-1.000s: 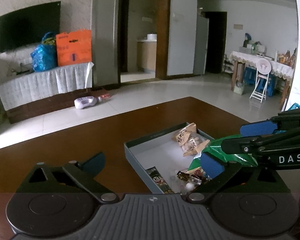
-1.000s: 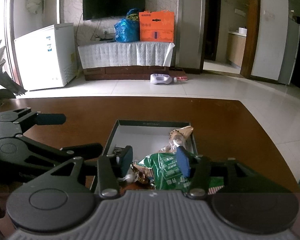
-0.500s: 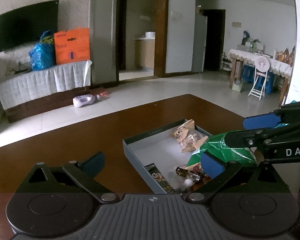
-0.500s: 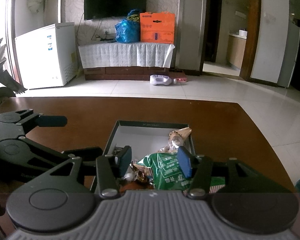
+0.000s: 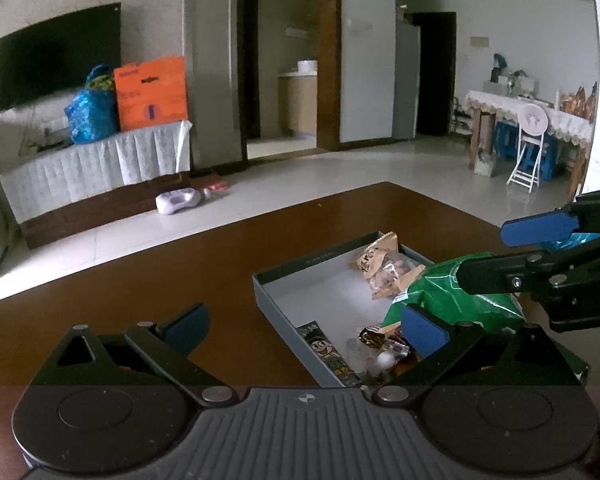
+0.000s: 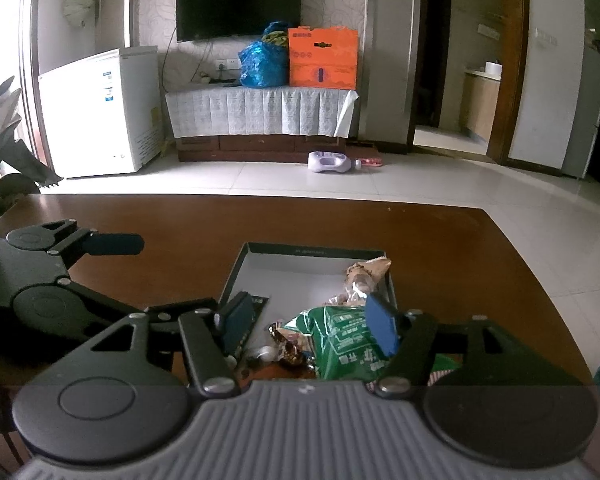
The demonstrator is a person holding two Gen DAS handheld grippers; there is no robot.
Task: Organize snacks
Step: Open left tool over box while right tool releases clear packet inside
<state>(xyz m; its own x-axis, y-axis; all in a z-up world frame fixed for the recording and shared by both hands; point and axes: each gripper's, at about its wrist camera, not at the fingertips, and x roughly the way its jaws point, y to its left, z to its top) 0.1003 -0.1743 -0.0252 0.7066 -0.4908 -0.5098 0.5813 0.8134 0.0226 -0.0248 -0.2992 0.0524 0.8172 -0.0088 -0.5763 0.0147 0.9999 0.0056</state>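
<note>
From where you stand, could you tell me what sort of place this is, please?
Most likely a home living room: a wall-mounted television above a cloth-draped cabinet, a white chest freezer beside it, and a doorway into what looks like a kitchen.

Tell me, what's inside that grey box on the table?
Inside the grey box: a green packet, a tan snack bag, a dark cartoon packet and small wrapped sweets. Whatever lies under the green packet is covered.
</note>
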